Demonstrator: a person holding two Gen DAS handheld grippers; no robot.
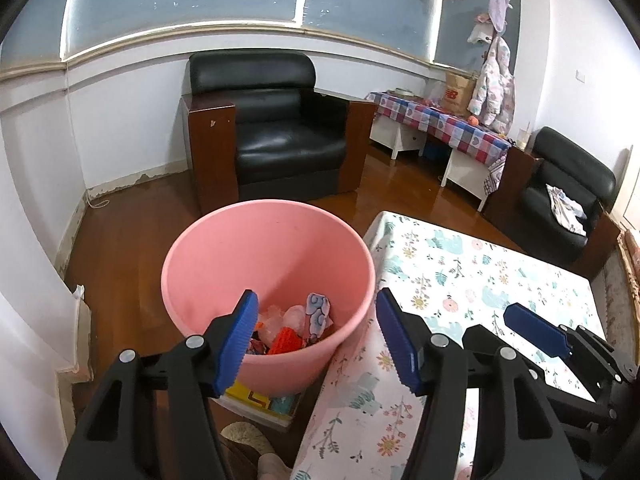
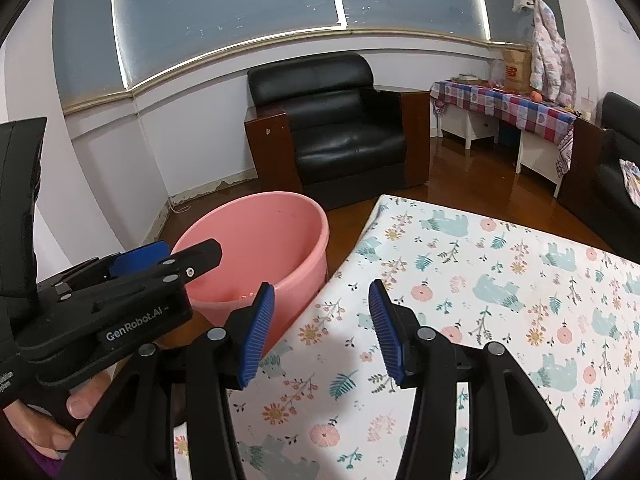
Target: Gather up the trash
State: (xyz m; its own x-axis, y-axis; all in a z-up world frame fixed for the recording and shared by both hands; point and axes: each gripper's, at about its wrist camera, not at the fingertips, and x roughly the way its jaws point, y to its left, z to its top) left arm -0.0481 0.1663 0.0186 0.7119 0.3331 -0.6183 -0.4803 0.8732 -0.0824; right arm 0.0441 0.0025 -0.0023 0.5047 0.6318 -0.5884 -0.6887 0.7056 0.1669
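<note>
In the left wrist view, the left gripper (image 1: 316,338) is seen at the bottom centre with its ribbed blue pads (image 1: 240,340) spread wide and nothing held between them. Just beyond them, in the middle of the frame, a round, smooth pink plastic bin (image 1: 224,264) is set on the glossy wooden floor (image 1: 120,240). At the bottom of the bin, crumpled trash (image 1: 296,328) is piled: translucent wrappers, an orange ridged piece and a blue-and-white patterned scrap. A flat, brightly printed box (image 1: 260,400) is seen under the bin's near edge.

At the right of the same frame, a table (image 1: 480,272) is covered with a soft cloth printed with flowers and pale teal bears, touching or just beside the bin's rim. The right gripper (image 1: 536,332) is seen above it at the lower right.

In the right wrist view, the right gripper (image 2: 322,328) is shown at the bottom centre, its ridged blue pads (image 2: 258,336) also parted and empty, above the cloth's near left corner. The left gripper (image 2: 136,264) is seen at the left edge, over the bin.

A black, shiny leather armchair (image 1: 272,120) with wooden side panels is placed against the far wall, at upper centre.
</note>
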